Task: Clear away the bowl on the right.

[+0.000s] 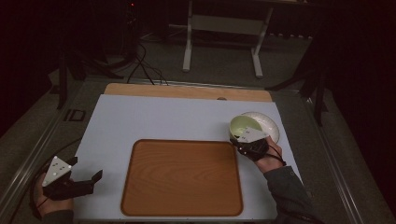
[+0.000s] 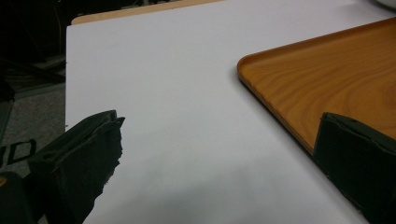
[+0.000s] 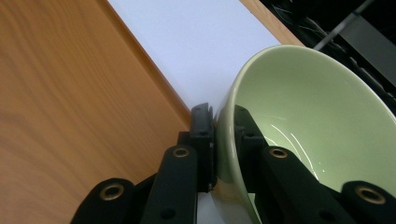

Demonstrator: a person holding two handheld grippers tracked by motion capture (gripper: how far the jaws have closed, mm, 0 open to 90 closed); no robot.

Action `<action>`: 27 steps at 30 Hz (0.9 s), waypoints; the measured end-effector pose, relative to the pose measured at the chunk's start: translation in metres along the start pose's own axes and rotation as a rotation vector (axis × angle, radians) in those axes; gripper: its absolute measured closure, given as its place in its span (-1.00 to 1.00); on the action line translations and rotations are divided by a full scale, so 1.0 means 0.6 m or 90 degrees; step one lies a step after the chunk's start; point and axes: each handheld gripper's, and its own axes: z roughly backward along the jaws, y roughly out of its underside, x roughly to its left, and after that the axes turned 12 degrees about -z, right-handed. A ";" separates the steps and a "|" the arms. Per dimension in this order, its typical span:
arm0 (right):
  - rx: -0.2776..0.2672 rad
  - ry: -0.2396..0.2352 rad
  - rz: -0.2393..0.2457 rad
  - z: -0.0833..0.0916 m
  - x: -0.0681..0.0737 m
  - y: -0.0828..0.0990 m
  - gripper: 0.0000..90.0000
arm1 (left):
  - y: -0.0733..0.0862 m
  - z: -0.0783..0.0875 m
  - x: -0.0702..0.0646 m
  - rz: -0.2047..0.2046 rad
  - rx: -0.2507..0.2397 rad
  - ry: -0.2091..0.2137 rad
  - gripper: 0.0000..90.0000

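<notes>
Nearest to the person, at the near left corner of the flat white table top (image 1: 163,119), the left gripper (image 1: 86,173) rests low in the person's left hand (image 1: 44,205), its two black jaws spread wide with bare white surface between them. Just beside it to the right lies the rectangular wooden tray with rounded corners and a low raised rim (image 1: 182,177), smooth, with visible grain, and with nothing on it. In the left gripper view the near left corner of this tray (image 2: 322,79) comes close to one jaw but does not touch it.

Farther on, at the far right corner of the tray, the right gripper (image 1: 239,136) holds the pale green glossy bowl (image 1: 243,125). The high view shows this bowl tilted, beside a white round plate (image 1: 267,122) which lies behind it on the table. The right gripper view tells more: the jaws are closed on the bowl's rim (image 3: 223,140), one jaw outside and one inside, and the bowl hangs over the tray edge and the white surface.

Beyond the table, a strip of light wood (image 1: 187,91), dark cables (image 1: 144,70) on the grey floor and a white metal frame (image 1: 224,37) are seen.
</notes>
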 end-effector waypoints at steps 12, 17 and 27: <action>-0.007 -0.020 0.017 0.003 0.031 -0.013 0.82 | 0.000 0.000 0.000 -0.001 0.000 0.000 -0.98; -0.007 -0.024 0.020 0.002 0.039 -0.015 0.82 | 0.000 0.001 0.000 -0.001 0.000 -0.001 -0.98; -0.010 -0.037 0.024 0.002 0.064 -0.017 0.82 | 0.000 0.000 0.000 -0.001 0.000 0.000 -0.98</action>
